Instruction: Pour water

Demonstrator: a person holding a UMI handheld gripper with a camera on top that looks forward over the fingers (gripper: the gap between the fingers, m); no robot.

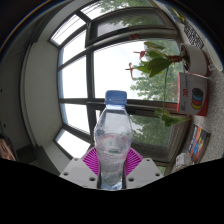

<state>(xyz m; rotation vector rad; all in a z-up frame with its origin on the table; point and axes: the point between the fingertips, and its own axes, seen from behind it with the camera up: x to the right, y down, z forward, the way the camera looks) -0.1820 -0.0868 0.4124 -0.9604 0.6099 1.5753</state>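
Fingers point(111, 166) clamp upright bottle point(112, 140) — window point(100, 75) beyond.

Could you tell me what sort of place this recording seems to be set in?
Probably an indoor room, a home or office, by a big window. A leafy plant and a colourful box sit beside it. The claw is shut on a clear water bottle with a blue cap.

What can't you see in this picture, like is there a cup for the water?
- Cup: none shows in the gripper view; the tilted-up view shows mostly window.
- Bottle base: hidden low between the gripper pads.
- Water level: too hard to tell through the clear plastic.
- Box lettering: too small to read.
- Plant pot: not visible against the bright glass.
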